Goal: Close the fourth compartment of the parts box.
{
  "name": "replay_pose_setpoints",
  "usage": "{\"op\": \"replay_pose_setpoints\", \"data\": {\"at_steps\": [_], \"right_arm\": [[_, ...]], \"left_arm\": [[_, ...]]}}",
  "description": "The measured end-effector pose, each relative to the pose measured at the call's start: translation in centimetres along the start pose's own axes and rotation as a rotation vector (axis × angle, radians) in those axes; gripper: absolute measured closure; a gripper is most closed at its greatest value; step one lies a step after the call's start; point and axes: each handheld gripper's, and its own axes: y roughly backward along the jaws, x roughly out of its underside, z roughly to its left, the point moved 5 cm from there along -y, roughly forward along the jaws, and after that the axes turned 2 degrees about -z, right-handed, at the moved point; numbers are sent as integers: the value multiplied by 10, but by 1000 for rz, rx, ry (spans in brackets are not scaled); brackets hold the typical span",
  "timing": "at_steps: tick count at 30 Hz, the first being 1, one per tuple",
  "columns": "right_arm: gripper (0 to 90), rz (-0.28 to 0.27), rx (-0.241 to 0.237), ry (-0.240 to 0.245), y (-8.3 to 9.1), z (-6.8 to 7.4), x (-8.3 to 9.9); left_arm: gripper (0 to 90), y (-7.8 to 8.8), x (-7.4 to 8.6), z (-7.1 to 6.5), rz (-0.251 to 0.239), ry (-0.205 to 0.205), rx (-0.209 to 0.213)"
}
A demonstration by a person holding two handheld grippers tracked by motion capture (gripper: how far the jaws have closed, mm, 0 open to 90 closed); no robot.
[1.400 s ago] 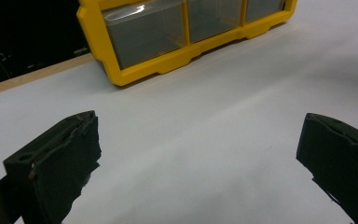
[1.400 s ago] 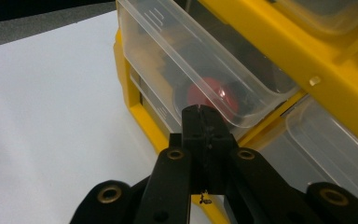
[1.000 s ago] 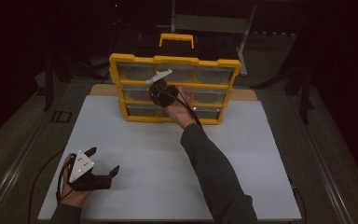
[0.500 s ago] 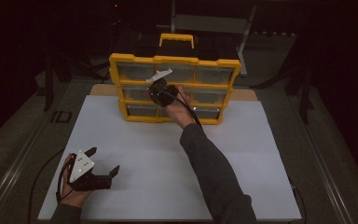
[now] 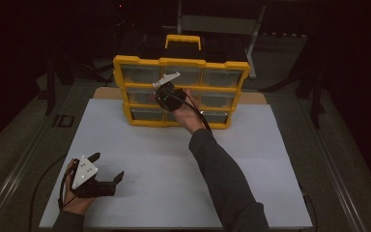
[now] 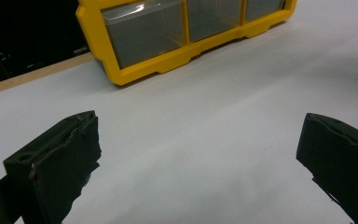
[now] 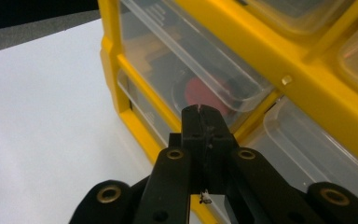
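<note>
Yellow drawer organiser (image 5: 181, 92) stands upright at the far middle of the white worktop (image 5: 174, 169), its front toward the person. We count a three-by-three grid of clear plastic drawers in a yellow frame, with a yellow carry handle (image 5: 183, 40) on top. We can read no brand, label or writing on the frame or drawers in any view.

In the right claw view the middle-row drawer (image 7: 191, 74) just ahead of the jaws holds a red round object (image 7: 205, 91) and some darker items, blurred through the plastic; we cannot tell what they are. A small brass-coloured stud (image 7: 286, 80) sits on the yellow bar between rows.

Right claw (image 5: 160, 93): held up against the organiser's front at the middle row, left of centre. Its jaws are pressed together with no gap, tips at the drawer's lower edge. We cannot tell whether anything is pinched between them. The grey three-cornered plate (image 5: 166, 79) tilts above it; the right hand (image 5: 186, 111) and a dark sleeve (image 5: 222, 179) reach in from the near edge.

Left claw (image 5: 107, 166): low over the near-left part of the worktop, well apart from the organiser, jaws spread wide with nothing between them. In the left claw view only bare white surface lies between the jaws, with the organiser's bottom row (image 6: 144, 30) beyond.
</note>
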Motion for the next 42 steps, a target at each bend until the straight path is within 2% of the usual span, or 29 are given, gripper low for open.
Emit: {"op": "replay_pose_setpoints", "data": {"at_steps": [8,10,14,17,19,20,22,25,33,38,42], "right_arm": [[843,13,-38,50,10,4,2],[808,27,-50,80,16,6,4],[786,28,-58,87,23,6,5],[744,35,-69,117,31,8,7],[732,38,-73,120,33,9,8],[715,38,-77,131,34,10,9],[619,35,-75,145,40,11,11],[550,26,-82,147,45,12,12],[439,32,-98,160,58,11,21],[357,34,-107,158,66,10,28],[286,15,-103,146,74,9,33]], "left_arm": [[0,0,0,0,1,-1,0],[0,0,0,0,2,-1,0],[0,0,0,-1,2,-2,-1],[0,-1,0,-1,1,0,-2],[0,-1,0,-1,1,0,-1],[0,-1,0,-1,1,-1,-1],[0,-1,0,-1,1,-4,-1],[0,-1,0,-1,0,0,-1],[0,-1,0,-2,1,-2,2],[0,-1,0,-3,0,-3,3],[0,-1,0,-3,-1,-3,4]]}}
